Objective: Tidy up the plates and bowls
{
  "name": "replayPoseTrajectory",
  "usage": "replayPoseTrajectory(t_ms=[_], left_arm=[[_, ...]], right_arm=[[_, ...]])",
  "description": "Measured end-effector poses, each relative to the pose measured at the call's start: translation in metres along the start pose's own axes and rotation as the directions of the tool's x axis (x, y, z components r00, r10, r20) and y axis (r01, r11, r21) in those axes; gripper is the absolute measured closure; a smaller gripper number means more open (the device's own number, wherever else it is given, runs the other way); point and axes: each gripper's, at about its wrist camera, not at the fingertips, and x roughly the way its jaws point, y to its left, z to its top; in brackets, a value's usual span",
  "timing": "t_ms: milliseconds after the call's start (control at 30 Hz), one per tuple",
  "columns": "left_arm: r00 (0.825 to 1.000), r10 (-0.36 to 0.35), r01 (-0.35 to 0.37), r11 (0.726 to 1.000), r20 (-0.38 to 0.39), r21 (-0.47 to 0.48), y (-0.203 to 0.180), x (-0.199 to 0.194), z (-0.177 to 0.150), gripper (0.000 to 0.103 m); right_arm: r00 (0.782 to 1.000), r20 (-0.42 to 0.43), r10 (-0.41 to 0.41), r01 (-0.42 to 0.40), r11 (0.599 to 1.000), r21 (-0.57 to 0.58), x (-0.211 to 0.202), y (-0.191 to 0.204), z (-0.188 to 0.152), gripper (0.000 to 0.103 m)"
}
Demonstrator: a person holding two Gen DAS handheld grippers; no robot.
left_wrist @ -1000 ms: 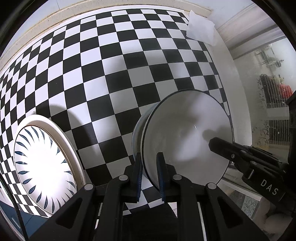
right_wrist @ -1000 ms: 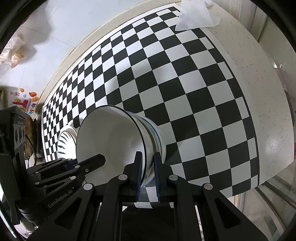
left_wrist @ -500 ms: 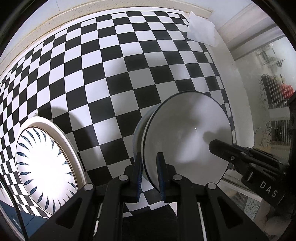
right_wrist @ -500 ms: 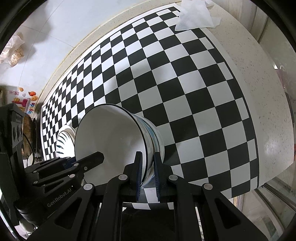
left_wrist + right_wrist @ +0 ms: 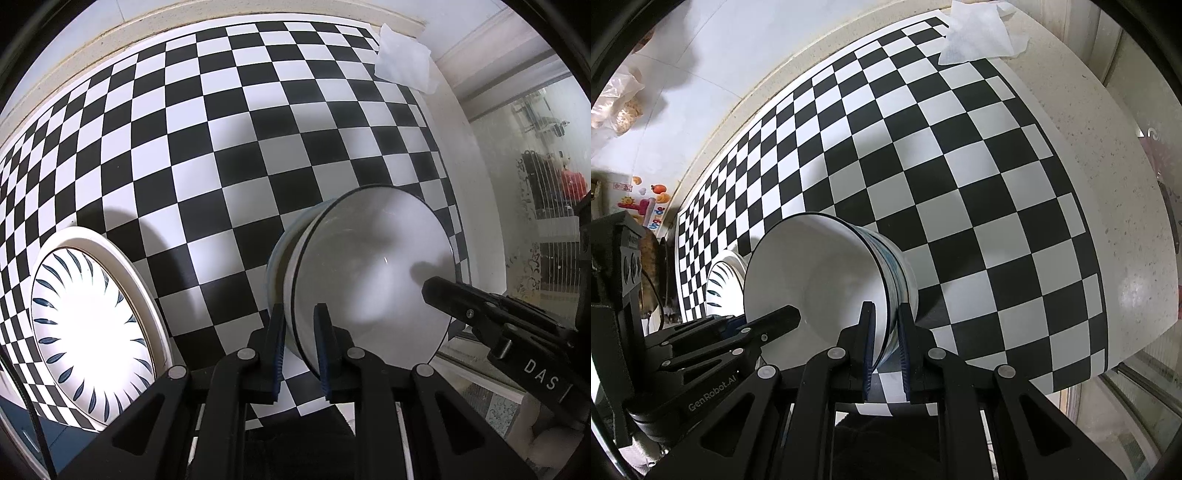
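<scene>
Both tongs [image 5: 300,347] [image 5: 885,349] clamp opposite rims of 1 white bowl [image 5: 373,273].

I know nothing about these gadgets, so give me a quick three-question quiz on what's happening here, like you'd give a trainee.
1. True or false: the left gripper and the right gripper are both clamped on the rim of the same white bowl.
2. What lies at the far corner of the checkered mat?
A. a spoon
B. a white tissue
C. a cup
3. Fill in: the plate with dark blue streaks lies on the ___ beside the bowl.

Key: 1 true; 2 B; 3 mat.
</scene>
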Motion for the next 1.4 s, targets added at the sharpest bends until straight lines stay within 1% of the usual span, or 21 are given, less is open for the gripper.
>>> replayPoseTrajectory(t_ms=[200,500,600,700,800,867,967,1033,1067,1100,1133,1167,1200,1233,1300,1333,1400], left_arm=[[1.000,-0.007,0.007,1.000,-0.008,-0.020,0.003,-0.001,0.004,0.089],[1.000,0.021,-0.021,1.000,-0.006,-0.014,0.003,-0.003,0.001,0.088],[1.000,0.024,-0.024,1.000,0.001,-0.015,0.003,-0.005,-0.002,0.088],[0.999,0.039,-0.039,0.999,0.027,-0.006,0.001,-0.013,-0.006,0.088],[0.996,0.063,-0.064,0.998,0.065,0.005,0.000,-0.026,-0.012,0.088],[0.992,0.077,-0.078,0.997,0.099,0.011,0.000,-0.038,-0.018,0.088],[0.986,0.082,-0.085,0.996,0.144,0.015,0.003,-0.057,-0.028,0.083],[0.981,0.083,-0.087,0.996,0.177,0.017,0.006,-0.072,-0.037,0.074],[0.976,0.083,-0.089,0.996,0.203,0.020,0.008,-0.083,-0.044,0.072],[0.972,0.084,-0.090,0.996,0.219,0.021,0.009,-0.090,-0.048,0.066],[0.967,0.084,-0.092,0.996,0.239,0.021,0.011,-0.099,-0.054,0.057],[0.961,0.083,-0.092,0.996,0.262,0.022,0.012,-0.109,-0.061,0.051],[0.956,0.081,-0.092,0.995,0.281,0.025,0.013,-0.118,-0.068,0.038],[0.950,0.083,-0.096,0.995,0.301,0.027,0.014,-0.127,-0.074,0.026],[0.933,0.089,-0.108,0.994,0.348,0.035,0.014,-0.145,-0.088,0.022],[0.922,0.100,-0.122,0.992,0.374,0.036,0.014,-0.156,-0.097,0.017],[0.908,0.105,-0.130,0.991,0.405,0.034,0.015,-0.169,-0.109,0.016]], right_arm=[[1.000,-0.003,0.010,-0.009,1.000,0.023,0.001,-0.003,0.000,0.089],[1.000,-0.011,0.009,-0.008,0.999,0.031,0.001,-0.002,0.001,0.088],[1.000,0.001,0.001,-0.001,1.000,0.024,-0.002,0.003,0.001,0.080],[1.000,0.020,-0.019,0.019,1.000,0.000,-0.008,0.010,0.000,0.078],[0.998,0.048,-0.045,0.047,0.998,-0.036,-0.018,0.021,-0.004,0.071],[0.995,0.072,-0.063,0.067,0.996,-0.060,-0.026,0.028,-0.009,0.068],[0.993,0.101,-0.069,0.077,0.993,-0.086,-0.041,0.037,-0.021,0.062],[0.990,0.123,-0.071,0.084,0.991,-0.101,-0.051,0.043,-0.030,0.053],[0.988,0.136,-0.073,0.088,0.990,-0.111,-0.057,0.047,-0.036,0.050],[0.986,0.153,-0.073,0.092,0.988,-0.124,-0.065,0.052,-0.043,0.045],[0.984,0.164,-0.073,0.095,0.987,-0.132,-0.072,0.056,-0.049,0.039],[0.981,0.178,-0.072,0.098,0.985,-0.140,-0.078,0.060,-0.055,0.036],[0.978,0.195,-0.074,0.105,0.983,-0.154,-0.087,0.067,-0.064,0.030],[0.975,0.208,-0.077,0.113,0.980,-0.163,-0.093,0.072,-0.070,0.025],[0.965,0.247,-0.085,0.133,0.974,-0.185,-0.110,0.085,-0.087,0.021],[0.961,0.261,-0.086,0.140,0.971,-0.193,-0.116,0.090,-0.094,0.019],[0.951,0.295,-0.089,0.156,0.965,-0.211,-0.130,0.102,-0.109,0.017]])
